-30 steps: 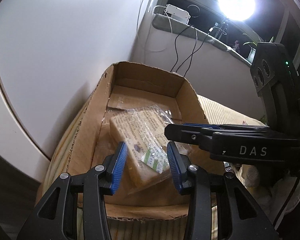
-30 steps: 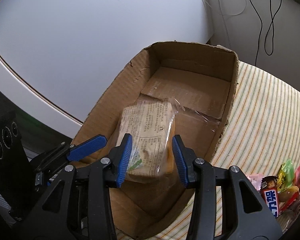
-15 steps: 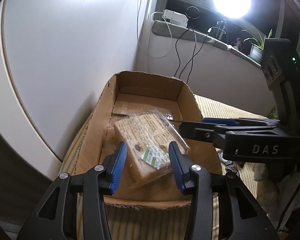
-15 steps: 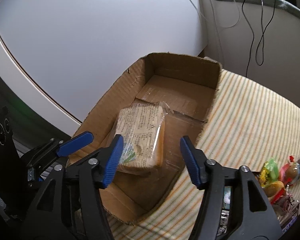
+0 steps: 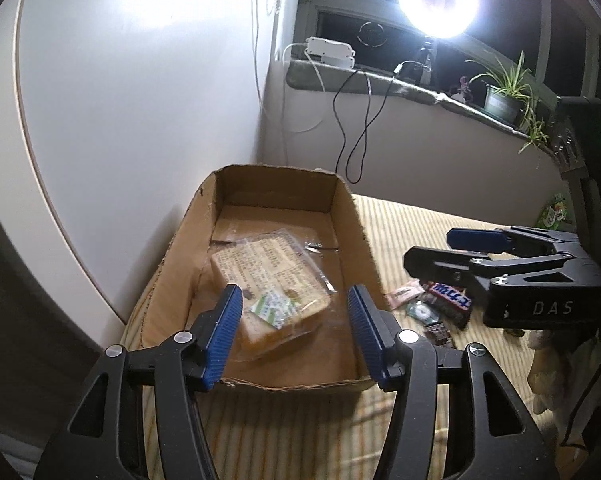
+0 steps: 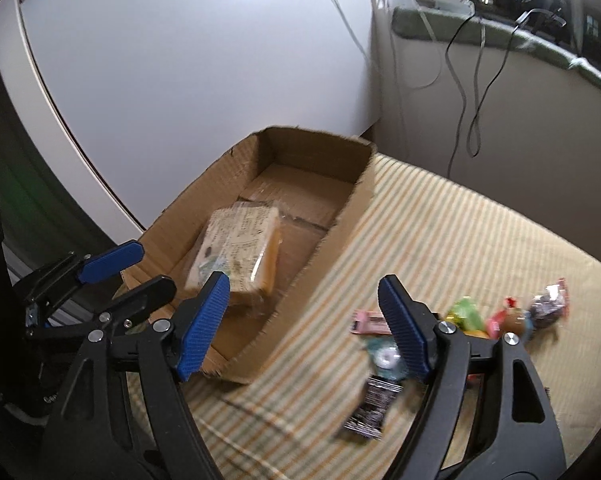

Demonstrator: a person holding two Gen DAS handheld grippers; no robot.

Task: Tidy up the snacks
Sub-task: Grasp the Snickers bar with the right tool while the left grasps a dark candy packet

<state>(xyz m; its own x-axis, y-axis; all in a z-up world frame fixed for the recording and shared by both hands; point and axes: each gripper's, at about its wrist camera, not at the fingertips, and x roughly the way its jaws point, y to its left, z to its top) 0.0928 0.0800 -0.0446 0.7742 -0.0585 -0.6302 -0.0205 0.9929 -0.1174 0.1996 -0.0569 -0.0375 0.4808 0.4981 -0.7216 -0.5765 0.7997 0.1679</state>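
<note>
An open cardboard box (image 5: 352, 216) (image 6: 352, 204) stands on a striped cloth by the white wall. A wrapped bread pack (image 5: 268, 284) (image 6: 236, 252) lies flat inside it, free of both grippers. My left gripper (image 5: 294, 336) is open and empty, above the box's near end. My right gripper (image 6: 308, 328) is open and empty, over the box's right wall and the cloth. Several small wrapped snacks (image 6: 468, 320) (image 5: 436, 300) lie on the cloth right of the box, among them a dark candy bar (image 6: 374, 406).
The white wall (image 5: 120, 120) runs along the box's left side. A windowsill (image 5: 400, 84) with cables, a power strip, plants and a bright lamp (image 5: 436, 0) is behind. The striped cloth (image 6: 460, 240) stretches to the right.
The right gripper opened, let go of the bread pack and drew back to the right. The left gripper opened wider and drew back. The bread pack stays in the box.
</note>
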